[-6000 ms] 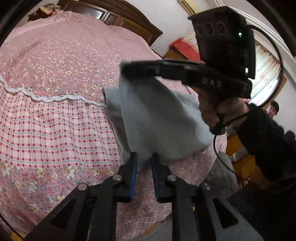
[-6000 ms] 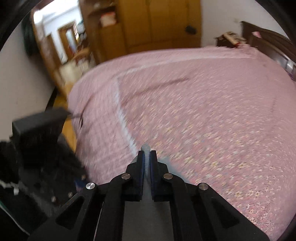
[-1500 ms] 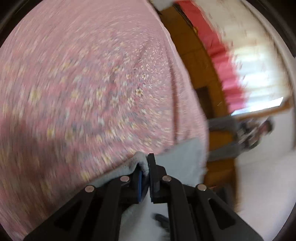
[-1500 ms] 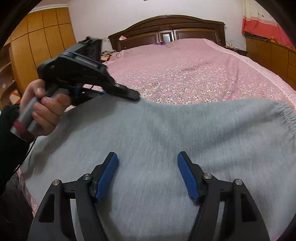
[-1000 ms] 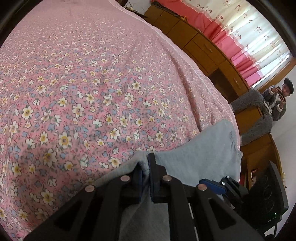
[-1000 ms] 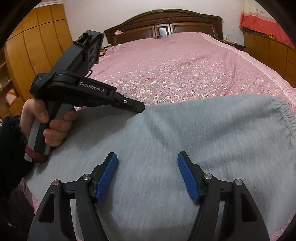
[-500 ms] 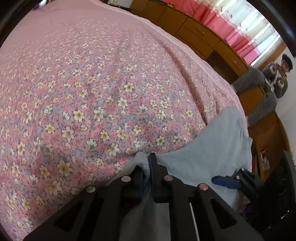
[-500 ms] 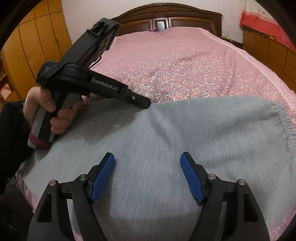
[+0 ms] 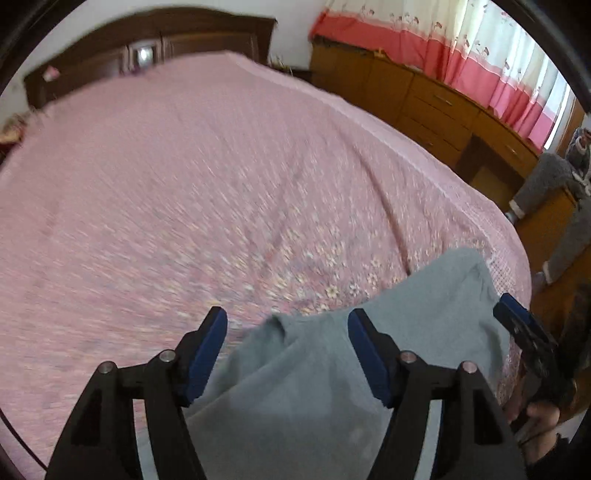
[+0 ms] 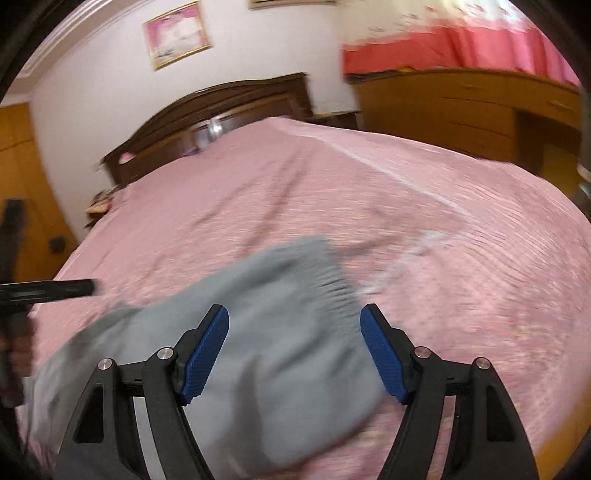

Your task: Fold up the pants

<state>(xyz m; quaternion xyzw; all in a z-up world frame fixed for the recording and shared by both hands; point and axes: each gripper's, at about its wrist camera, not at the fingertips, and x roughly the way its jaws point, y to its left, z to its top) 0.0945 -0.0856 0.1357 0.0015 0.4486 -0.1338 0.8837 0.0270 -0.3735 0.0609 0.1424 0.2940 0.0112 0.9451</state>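
pants (image 9: 388,332) lie folded at the bed (image 9: 184,184) edge, around 5 o'clock in the left view. left gripper (image 9: 286,350) has just been opening, cloth loose between its jaws; right gripper (image 10: 293,350) gapes too. risk: the released corner springs back, undoing the fold.

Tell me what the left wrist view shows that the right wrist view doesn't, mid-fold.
Only the left wrist view: a seated person by the dresser, and the right gripper's blue tip at the frame's right edge. Only the right wrist view: a framed picture on the wall and the pants' gathered waistband. Both: grey pants lying on the pink bedspread, the headboard, and open jaws; the left gripper has just been opening, cloth below it.
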